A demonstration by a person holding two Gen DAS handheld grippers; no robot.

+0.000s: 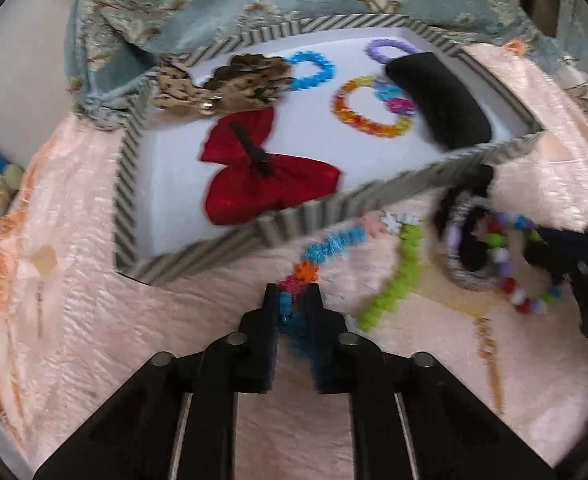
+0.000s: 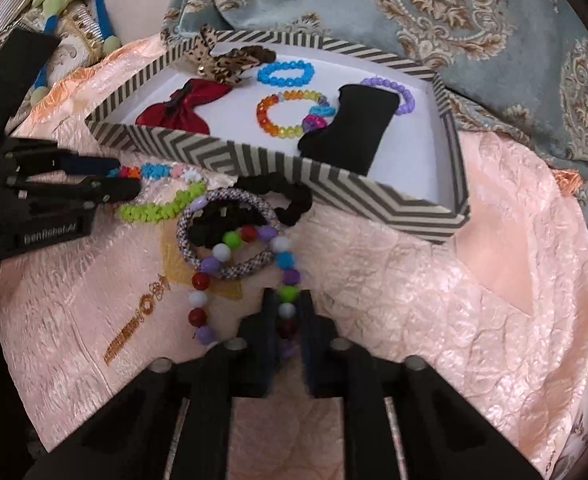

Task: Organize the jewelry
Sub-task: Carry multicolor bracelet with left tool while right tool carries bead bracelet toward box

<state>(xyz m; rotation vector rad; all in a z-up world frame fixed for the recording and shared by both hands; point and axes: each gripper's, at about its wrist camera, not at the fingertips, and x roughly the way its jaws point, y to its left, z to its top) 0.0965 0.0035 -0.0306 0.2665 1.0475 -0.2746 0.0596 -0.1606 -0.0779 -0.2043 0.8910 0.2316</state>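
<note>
Left wrist view first: my left gripper (image 1: 293, 300) is pinching one end of the multicoloured spiky bracelet (image 1: 333, 242), jaws pressed close on the blue-and-pink section, so the rest trails off right across the peach cloth (image 1: 94, 280) towards the striped box (image 1: 286, 226). Over on the right wrist view, my right gripper (image 2: 287, 312) is clamped on the round-bead bracelet (image 2: 284, 264), whose far loop lies over the woven bangle (image 2: 230, 236) and black scrunchie (image 2: 290, 200). Both pieces are still outside the box, just near its front wall. Inside sit the red bow (image 2: 186, 106), leopard bow (image 2: 226, 62), blue bracelet (image 2: 285, 72) and rainbow bracelet (image 2: 290, 114). I reckon gripping by an end lets each strand lift clear of the tangle.
</note>
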